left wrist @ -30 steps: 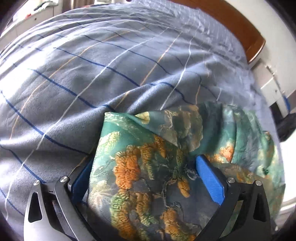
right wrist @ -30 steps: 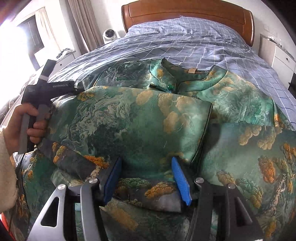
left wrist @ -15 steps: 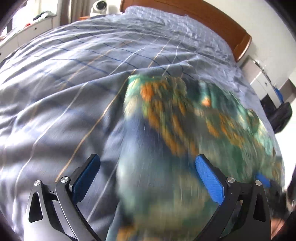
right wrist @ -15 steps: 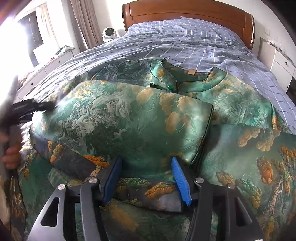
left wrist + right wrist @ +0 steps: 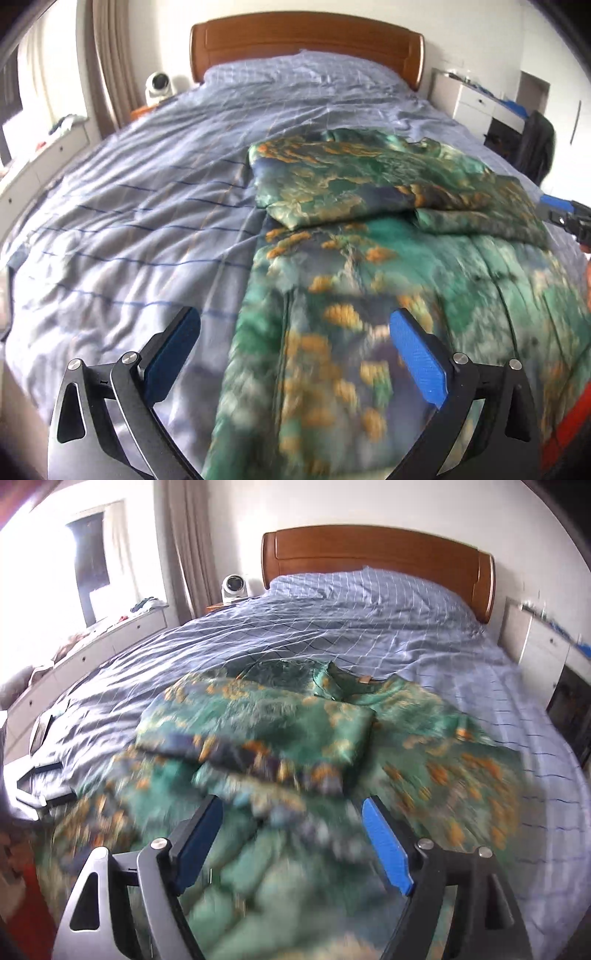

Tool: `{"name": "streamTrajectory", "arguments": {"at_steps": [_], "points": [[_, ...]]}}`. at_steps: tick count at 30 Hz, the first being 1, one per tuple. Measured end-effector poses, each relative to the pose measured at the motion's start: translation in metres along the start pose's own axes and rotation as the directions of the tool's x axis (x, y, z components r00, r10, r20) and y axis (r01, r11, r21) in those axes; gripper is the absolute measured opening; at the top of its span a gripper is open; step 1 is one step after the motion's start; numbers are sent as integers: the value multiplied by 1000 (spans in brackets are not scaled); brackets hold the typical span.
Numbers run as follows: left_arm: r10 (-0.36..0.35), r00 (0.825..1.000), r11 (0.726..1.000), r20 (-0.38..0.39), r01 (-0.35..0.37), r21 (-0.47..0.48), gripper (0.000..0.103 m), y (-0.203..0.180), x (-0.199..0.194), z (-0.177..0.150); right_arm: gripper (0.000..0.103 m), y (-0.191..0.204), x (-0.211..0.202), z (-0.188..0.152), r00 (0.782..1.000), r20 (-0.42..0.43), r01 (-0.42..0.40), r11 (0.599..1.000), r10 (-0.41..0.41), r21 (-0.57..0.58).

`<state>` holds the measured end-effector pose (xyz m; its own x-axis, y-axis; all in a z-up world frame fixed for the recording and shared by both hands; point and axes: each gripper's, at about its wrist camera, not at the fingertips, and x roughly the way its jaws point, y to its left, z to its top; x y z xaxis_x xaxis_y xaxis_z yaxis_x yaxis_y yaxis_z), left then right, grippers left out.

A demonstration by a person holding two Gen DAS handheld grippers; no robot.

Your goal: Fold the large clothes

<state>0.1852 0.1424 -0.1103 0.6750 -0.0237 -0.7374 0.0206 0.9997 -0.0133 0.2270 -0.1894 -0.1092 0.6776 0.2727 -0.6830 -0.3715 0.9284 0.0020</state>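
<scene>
A large green garment with orange and dark blue print lies on the bed; it also shows in the right wrist view. Its lower part is folded up over the body as a flap, and the collar points toward the headboard. My left gripper is open and empty above the garment's near left edge. My right gripper is open and empty above the garment's near part. The right gripper's blue tip shows at the right edge of the left wrist view.
The bed has a blue checked cover and a wooden headboard. A white fan stands at the far left beside the curtains. White drawers run along the left wall, and a white cabinet stands at the right.
Both grippers have let go of the garment's folded flap, opened and pulled back and up toward the foot of the bed. The flap now lies flat on the garment.
</scene>
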Motion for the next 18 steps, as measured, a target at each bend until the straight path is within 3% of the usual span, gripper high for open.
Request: {"name": "streamTrajectory", "arguments": {"at_steps": [5, 9, 11, 13, 15, 18], "points": [[141, 990, 989, 11, -141, 33, 102, 26, -34, -18, 80, -8, -57, -50, 996, 16, 90, 995, -89, -49], [156, 988, 980, -3, -155, -121, 102, 76, -49, -31, 80, -31, -88, -80, 984, -27, 174, 984, -175, -29], [90, 996, 962, -28, -95, -257, 102, 104, -49, -40, 80, -54, -108, -98, 973, -52, 227, 974, -226, 11], [7, 999, 948, -54, -24, -318, 102, 113, -40, -47, 80, -79, -123, -117, 963, -94, 259, 964, -253, 62], [-56, 996, 949, -72, 31, -314, 102, 108, -28, -50, 80, -105, -132, -137, 960, -147, 258, 958, -239, 123], [-172, 974, 953, -150, 126, -275, 102, 83, 2, -55, 80, -138, -139, -172, 954, -252, 225, 943, -162, 247]]}}
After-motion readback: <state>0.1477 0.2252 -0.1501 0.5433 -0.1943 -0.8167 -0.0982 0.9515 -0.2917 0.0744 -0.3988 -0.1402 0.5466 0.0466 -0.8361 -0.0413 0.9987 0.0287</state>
